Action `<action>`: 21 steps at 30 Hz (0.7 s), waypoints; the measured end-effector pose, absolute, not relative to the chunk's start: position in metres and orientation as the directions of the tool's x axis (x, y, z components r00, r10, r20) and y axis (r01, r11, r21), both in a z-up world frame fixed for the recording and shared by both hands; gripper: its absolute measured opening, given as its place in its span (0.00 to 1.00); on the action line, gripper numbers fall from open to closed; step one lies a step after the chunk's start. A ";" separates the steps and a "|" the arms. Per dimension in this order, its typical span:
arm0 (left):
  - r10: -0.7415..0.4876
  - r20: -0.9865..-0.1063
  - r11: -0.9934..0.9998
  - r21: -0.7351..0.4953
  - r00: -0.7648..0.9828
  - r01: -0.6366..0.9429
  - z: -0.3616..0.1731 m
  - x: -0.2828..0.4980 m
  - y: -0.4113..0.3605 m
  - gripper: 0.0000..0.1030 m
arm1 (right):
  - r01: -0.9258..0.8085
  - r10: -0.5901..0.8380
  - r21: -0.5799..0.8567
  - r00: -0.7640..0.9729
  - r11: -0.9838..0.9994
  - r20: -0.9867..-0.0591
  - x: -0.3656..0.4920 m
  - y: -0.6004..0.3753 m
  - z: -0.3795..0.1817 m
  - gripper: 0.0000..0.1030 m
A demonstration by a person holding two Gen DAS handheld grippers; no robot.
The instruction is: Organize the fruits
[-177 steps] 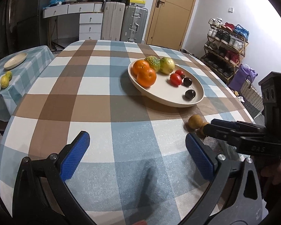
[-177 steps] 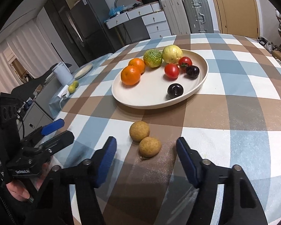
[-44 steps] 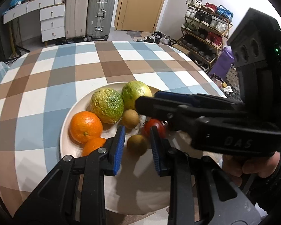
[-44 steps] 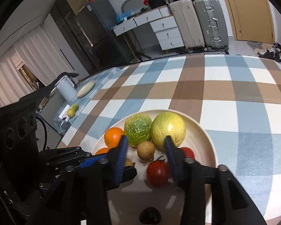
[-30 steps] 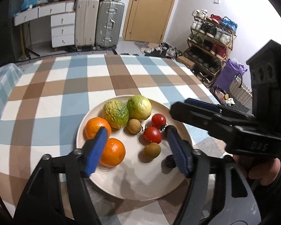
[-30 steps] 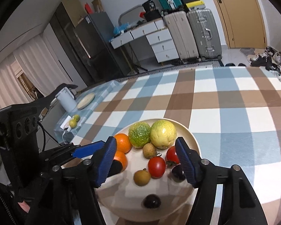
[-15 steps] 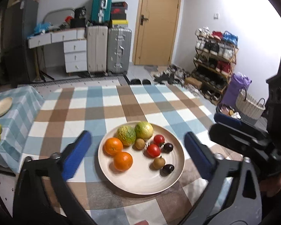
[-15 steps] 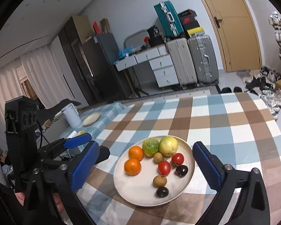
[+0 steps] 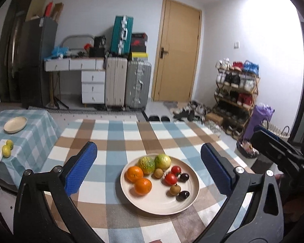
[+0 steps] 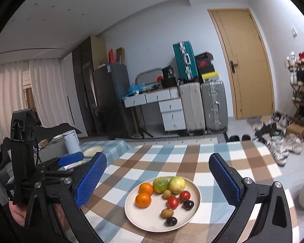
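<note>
A cream plate (image 9: pixel 158 208) on the checked tablecloth holds two oranges (image 9: pixel 134 173), two green-yellow fruits (image 9: pixel 162 161), two tomatoes (image 9: pixel 170 179), two dark plums (image 9: pixel 183 195) and two small brown fruits (image 9: pixel 174 189). My left gripper (image 9: pixel 148 147) hangs open, back from and above the plate, with nothing between its blue pads. My right gripper (image 10: pixel 157 158) is also wide open and empty, looking down on the same plate (image 10: pixel 152 225) and brown fruits (image 10: pixel 167 213). Each gripper shows at the edge of the other's view: the right gripper (image 9: pixel 273 149) and the left gripper (image 10: pixel 71 159).
A lower side table (image 9: pixel 30 133) on the left carries a small plate (image 9: pixel 15 124), yellow-green fruits (image 9: pixel 6 150) and a white kettle (image 10: pixel 72 141). Behind stand drawers (image 9: pixel 92 87), suitcases (image 9: pixel 137 85), a door (image 9: pixel 177 56) and a shoe rack (image 9: pixel 236 93).
Both grippers opened from a narrow gap around the brown fruits and drew back and up from the plate. The two brown fruits now lie on the plate among the others.
</note>
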State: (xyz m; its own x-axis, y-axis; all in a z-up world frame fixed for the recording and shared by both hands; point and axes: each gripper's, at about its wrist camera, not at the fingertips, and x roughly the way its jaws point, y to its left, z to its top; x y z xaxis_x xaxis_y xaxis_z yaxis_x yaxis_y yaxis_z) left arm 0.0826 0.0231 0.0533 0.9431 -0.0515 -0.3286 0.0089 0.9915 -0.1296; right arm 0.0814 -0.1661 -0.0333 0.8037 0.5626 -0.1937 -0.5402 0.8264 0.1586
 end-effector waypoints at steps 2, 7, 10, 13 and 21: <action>-0.041 -0.303 0.991 -0.131 0.952 0.001 0.054 0.073 0.025 0.99 | -0.538 0.555 0.140 0.812 0.831 -0.178 0.074 -0.166 -0.033 1.00; 0.008 -0.264 0.996 -0.086 0.964 -0.032 0.049 0.055 0.027 0.99 | -0.499 0.503 0.066 0.855 0.864 -0.130 0.053 -0.166 -0.033 1.00; 0.059 -0.260 0.997 -0.029 0.964 -0.069 0.040 0.051 0.025 0.99 | -0.490 0.491 0.045 0.862 0.871 -0.123 0.046 -0.166 -0.035 1.00; 0.088 -0.246 0.995 -0.026 0.965 -0.098 0.031 0.045 0.027 0.99 | -0.473 0.474 0.034 0.874 0.880 -0.108 0.040 -0.169 -0.042 1.00; 0.120 -0.273 0.990 -0.035 0.954 -0.134 0.000 0.039 0.035 0.99 | -0.409 0.409 0.026 0.905 0.912 -0.115 0.038 -0.183 -0.072 1.00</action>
